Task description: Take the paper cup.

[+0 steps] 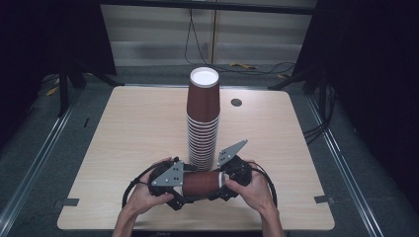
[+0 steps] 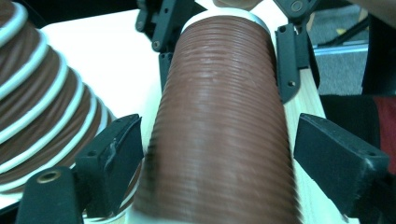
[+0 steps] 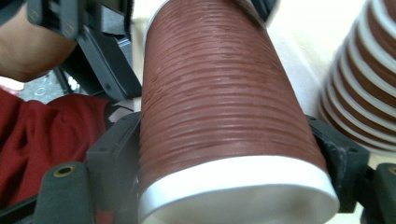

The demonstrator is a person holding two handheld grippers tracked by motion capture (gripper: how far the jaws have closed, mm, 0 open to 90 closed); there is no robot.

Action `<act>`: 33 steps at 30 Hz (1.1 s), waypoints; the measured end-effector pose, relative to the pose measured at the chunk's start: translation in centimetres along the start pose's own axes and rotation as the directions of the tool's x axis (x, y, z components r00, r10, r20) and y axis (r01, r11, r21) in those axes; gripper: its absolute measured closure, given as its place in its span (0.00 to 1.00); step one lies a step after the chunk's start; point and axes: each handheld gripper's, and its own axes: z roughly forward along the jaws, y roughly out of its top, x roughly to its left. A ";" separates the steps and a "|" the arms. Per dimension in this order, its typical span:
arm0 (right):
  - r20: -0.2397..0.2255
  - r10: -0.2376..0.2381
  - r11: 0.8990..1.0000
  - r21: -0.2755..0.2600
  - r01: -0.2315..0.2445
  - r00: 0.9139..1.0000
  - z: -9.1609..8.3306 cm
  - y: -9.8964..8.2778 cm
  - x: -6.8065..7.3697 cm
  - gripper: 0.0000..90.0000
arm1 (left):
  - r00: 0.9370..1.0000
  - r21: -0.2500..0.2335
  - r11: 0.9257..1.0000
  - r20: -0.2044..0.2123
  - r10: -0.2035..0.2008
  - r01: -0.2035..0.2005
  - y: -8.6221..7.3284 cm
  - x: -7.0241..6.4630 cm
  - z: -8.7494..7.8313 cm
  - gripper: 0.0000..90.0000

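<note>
A brown ribbed paper cup (image 1: 200,182) lies on its side just above the table's front edge, held between my two grippers. My right gripper (image 1: 223,181) is shut on its white-rimmed mouth end; both pads press the cup (image 3: 219,93) in the right gripper view, where the right gripper (image 3: 224,154) grips near the rim. My left gripper (image 1: 184,189) straddles the base end. In the left gripper view the cup (image 2: 219,116) lies between the left gripper (image 2: 217,158) jaws with a small gap on each side, so it is open. The right gripper (image 2: 224,42) shows at the cup's far end.
A tall stack of upturned brown cups (image 1: 202,123) stands mid-table just behind the held cup, close to both grippers (image 2: 37,107) (image 3: 364,84). The wooden table (image 1: 123,143) has a round cable hole (image 1: 236,102) at the back. Red clothing (image 3: 42,135) lies below the table edge.
</note>
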 end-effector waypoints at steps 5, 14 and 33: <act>0.009 0.023 1.000 -0.015 -0.023 1.000 -0.2 -0.4 -0.2 0.24 | 0.997 -0.073 0.995 -0.021 -0.069 0.068 -0.5 0.1 -0.5 0.17; 0.035 0.062 0.995 -0.077 -0.059 0.997 -0.1 -1.5 -0.8 0.23 | 0.979 -0.172 0.968 -0.058 -0.194 0.181 -1.9 0.4 -1.5 0.17; 0.057 0.080 0.968 -0.244 -0.064 0.995 -0.4 -4.0 -0.6 0.23 | 0.949 -0.289 0.929 -0.140 -0.281 0.232 -3.8 -0.1 -2.3 0.17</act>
